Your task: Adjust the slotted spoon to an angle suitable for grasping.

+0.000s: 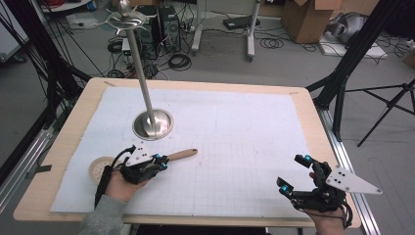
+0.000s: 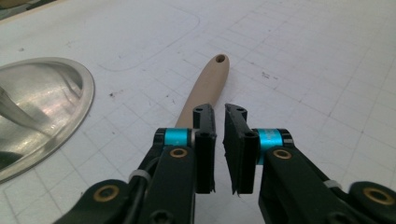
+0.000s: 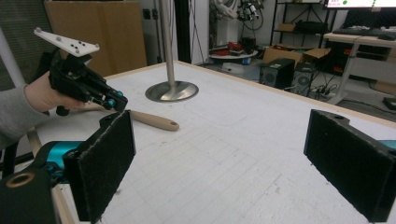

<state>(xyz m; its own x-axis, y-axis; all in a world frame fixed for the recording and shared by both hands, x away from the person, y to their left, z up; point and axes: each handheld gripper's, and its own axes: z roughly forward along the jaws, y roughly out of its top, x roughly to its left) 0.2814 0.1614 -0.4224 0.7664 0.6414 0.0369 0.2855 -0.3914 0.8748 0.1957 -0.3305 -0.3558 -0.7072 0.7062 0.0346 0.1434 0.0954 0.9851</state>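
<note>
High view: the left hand-held gripper (image 1: pixel 162 163) hovers over the wooden handle (image 1: pixel 182 154) lying on the gridded white sheet (image 1: pixel 235 147) covering the tabletop (image 1: pixel 88 98), jaws nearly together with a slim gap, near the steel stand base (image 1: pixel 153 124). The right hand-held gripper (image 1: pixel 292 172) sits wide apart. No readable writing appears.

We find no readable text, label, brand, number or sign anywhere; the white sheet (image 1: pixel 235 147) on the worktop (image 1: pixel 88 98) carries only a faint printed grid, without any lettering.
</note>
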